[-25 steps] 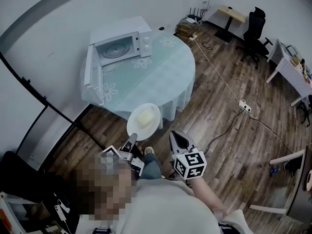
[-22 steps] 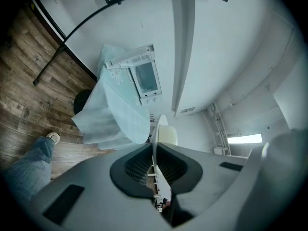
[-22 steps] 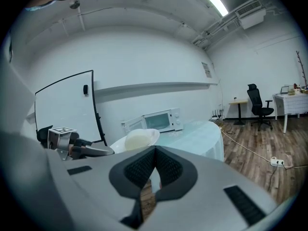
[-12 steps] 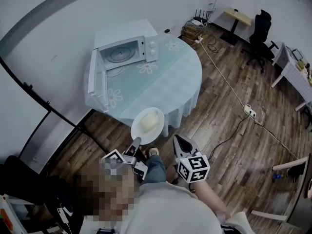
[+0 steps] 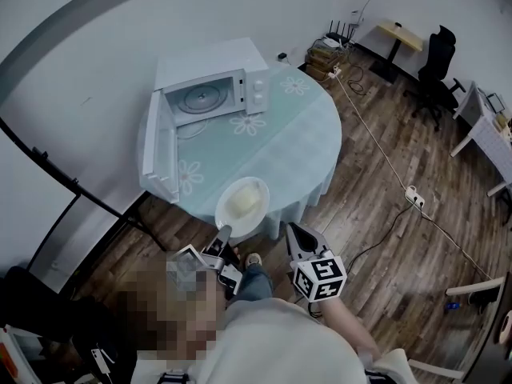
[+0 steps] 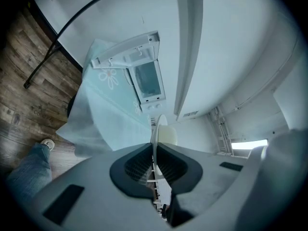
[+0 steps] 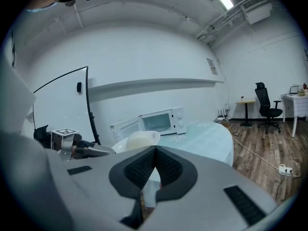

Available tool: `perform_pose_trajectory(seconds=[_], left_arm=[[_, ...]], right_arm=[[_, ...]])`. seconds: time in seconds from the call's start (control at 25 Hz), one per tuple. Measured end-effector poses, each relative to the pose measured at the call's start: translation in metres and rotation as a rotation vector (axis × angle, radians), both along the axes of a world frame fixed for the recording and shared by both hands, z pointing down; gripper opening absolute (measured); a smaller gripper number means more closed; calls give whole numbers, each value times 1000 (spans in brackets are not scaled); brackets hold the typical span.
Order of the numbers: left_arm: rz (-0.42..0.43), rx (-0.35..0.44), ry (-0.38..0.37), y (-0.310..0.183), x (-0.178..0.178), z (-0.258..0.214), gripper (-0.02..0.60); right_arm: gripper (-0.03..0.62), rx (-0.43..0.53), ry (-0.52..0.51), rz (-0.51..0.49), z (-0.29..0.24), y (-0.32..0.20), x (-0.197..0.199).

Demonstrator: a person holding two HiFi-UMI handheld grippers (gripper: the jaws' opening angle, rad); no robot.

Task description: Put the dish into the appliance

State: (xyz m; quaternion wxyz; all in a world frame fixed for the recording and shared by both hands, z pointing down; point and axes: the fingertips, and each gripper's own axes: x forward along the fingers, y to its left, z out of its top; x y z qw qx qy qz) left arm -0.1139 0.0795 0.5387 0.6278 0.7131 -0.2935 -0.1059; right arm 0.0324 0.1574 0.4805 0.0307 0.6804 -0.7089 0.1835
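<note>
At the near edge of the round counter (image 5: pixel 298 138), the white dish (image 5: pixel 243 202) hangs over the rim of the pale daisy-print cloth, carried out in front of you by your left gripper (image 5: pixel 223 232). Its fingers (image 6: pixel 137 166) are nearly together and clamped on the rim of the dish, one pad on each face; in the left gripper view the rim runs as a thin upright line straight between them. A pale yellowish mound of food (image 5: pixel 246 198) sits in the middle of the dish. Your right gripper (image 5: pixel 293 229) is just beside the left one, off the near edge of the counter and apart from the dish. Its fingers (image 7: pixel 139 170) are pressed together with nothing between them, and its marker cube (image 5: pixel 320 277) faces up toward your head. The microwave (image 5: pixel 212 86) stands at the far left edge of the counter, well apart from the dish. Its door (image 5: pixel 158 157) is swung wide open along the left edge, and the round turntable (image 5: pixel 200 98) shows inside the bare cavity. The controls are on the microwave's right side. Wooden floor (image 5: pixel 400 246) lies around the counter, and a white power strip (image 5: pixel 414 197) lies on the floor to its right.
</note>
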Motion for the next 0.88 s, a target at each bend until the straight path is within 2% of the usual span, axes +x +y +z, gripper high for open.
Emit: perform_pose_trajectory(seconds=[0.44,0.88], left_arm=[[-16,-16,-5,-100,31,-2,31],[-56,-16,0,-197,45,-8,31]], right_arm=[[6,-6,4,-19,-7,-103,30],[6,1,13,-43,-16,-205,47]])
